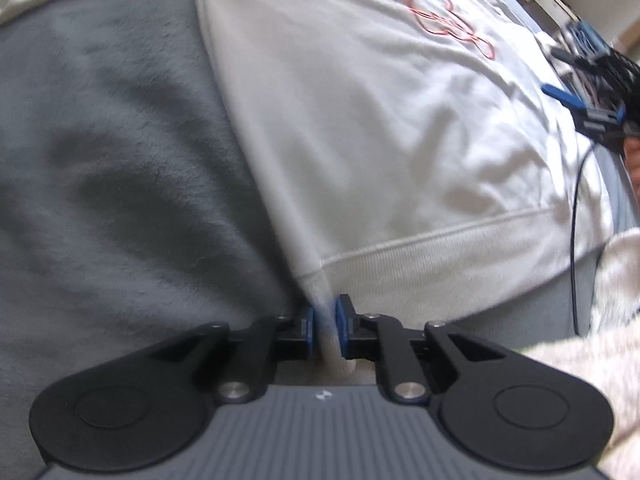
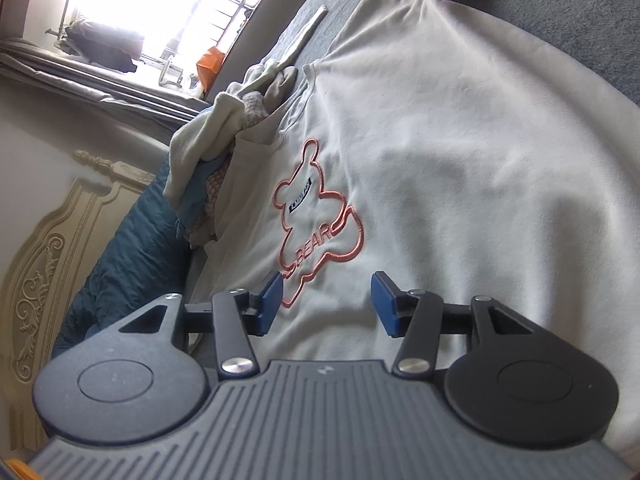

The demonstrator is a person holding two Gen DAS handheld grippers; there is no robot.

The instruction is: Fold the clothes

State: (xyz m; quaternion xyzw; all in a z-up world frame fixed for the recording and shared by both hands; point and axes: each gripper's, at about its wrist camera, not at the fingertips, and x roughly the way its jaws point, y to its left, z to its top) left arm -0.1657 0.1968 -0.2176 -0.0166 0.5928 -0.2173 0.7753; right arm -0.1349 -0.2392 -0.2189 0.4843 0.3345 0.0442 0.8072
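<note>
The left tongs (image 1: 325, 330) pinch the sweatshirt (image 1: 360, 120) hem corner on the bed (image 1: 100, 140); the right tongs (image 2: 327, 307) hover released. Next: carry that corner across.

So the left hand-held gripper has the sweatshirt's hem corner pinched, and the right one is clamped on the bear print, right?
Not quite: the right hand-held gripper is open, empty over the sweatshirt, per the right wrist view. The left hand-held gripper does pinch the hem corner.
</note>
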